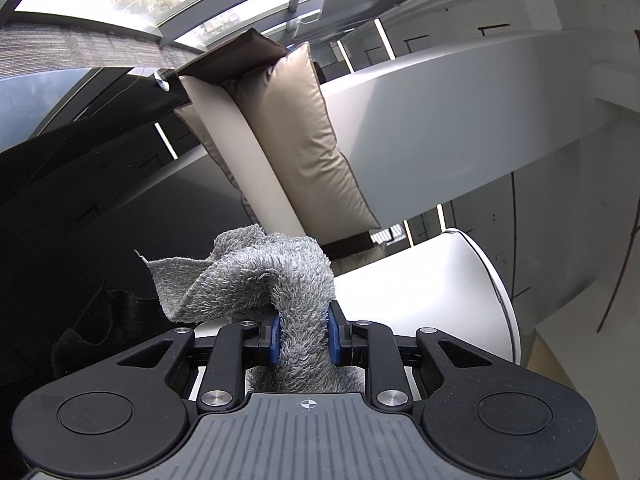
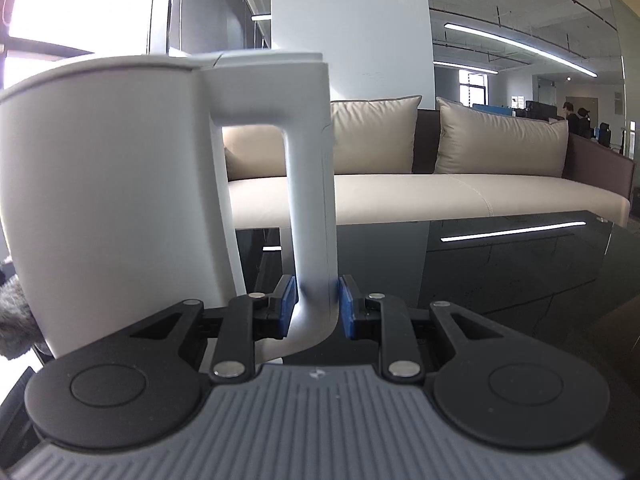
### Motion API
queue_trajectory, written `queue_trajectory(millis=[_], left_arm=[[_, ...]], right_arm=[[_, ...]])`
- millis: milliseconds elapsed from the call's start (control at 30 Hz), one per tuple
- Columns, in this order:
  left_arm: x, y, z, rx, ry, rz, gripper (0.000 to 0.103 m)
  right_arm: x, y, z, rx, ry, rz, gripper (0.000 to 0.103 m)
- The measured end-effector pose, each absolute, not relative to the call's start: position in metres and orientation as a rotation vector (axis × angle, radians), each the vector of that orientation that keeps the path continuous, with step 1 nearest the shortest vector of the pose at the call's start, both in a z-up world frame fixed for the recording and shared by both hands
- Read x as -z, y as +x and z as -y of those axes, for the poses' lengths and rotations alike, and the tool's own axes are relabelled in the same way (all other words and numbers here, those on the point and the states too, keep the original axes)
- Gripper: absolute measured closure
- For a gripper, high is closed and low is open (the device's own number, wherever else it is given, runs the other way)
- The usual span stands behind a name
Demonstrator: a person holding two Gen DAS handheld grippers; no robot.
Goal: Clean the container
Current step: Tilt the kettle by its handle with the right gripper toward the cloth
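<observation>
— Between the blue pads, what has each tool got?

— Closest to the lens on the right, the right gripper (image 2: 318, 306) is clamped on the lower end of the handle (image 2: 310, 184) of a white container (image 2: 108, 200), a jug that stands upright. Its body fills the space left of the handle. The left gripper (image 1: 303, 334) is pinched tight on a grey fluffy cloth (image 1: 256, 276), which bunches up and flops over to the left.

— Where is the cloth relative to the container?

— Just beside it. In the left wrist view the container's (image 1: 440, 292) white wall curves away to the right of the cloth, and in the right wrist view a tuft of grey fuzz (image 2: 16, 320) shows at the container's left flank, low down. Whether they touch, I cannot tell.

— Room to move?

— Right of the handle lies open black glossy table (image 2: 500, 272), mirroring a ceiling light. Its far edge runs past the container.

— And further off?

— A beige sofa (image 2: 440, 196) with cushions, then a white pillar (image 2: 348, 28), bright windows left of the container, and an office with two seated people (image 2: 576, 118) far right.
</observation>
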State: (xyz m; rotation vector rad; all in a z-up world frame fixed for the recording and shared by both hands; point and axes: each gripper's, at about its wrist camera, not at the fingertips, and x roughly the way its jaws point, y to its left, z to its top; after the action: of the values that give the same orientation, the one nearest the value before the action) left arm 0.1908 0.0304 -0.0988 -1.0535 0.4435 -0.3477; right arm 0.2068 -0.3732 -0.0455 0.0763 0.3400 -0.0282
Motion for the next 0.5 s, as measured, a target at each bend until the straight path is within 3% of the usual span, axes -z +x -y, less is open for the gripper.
queue_trajectory(millis=[167,500], left_arm=[[0.105,0.198,-0.034,0.32,-1.046,-0.473,0.083],[0.11,0.193,-0.039,0.279,-1.047,-0.522,0.083]], right_arm=[[0.034,0.199,0.384,-0.026,0.207,-0.357,0.07],[0.017,0.2,0.423,-0.151,0.673,-0.44,0.066]])
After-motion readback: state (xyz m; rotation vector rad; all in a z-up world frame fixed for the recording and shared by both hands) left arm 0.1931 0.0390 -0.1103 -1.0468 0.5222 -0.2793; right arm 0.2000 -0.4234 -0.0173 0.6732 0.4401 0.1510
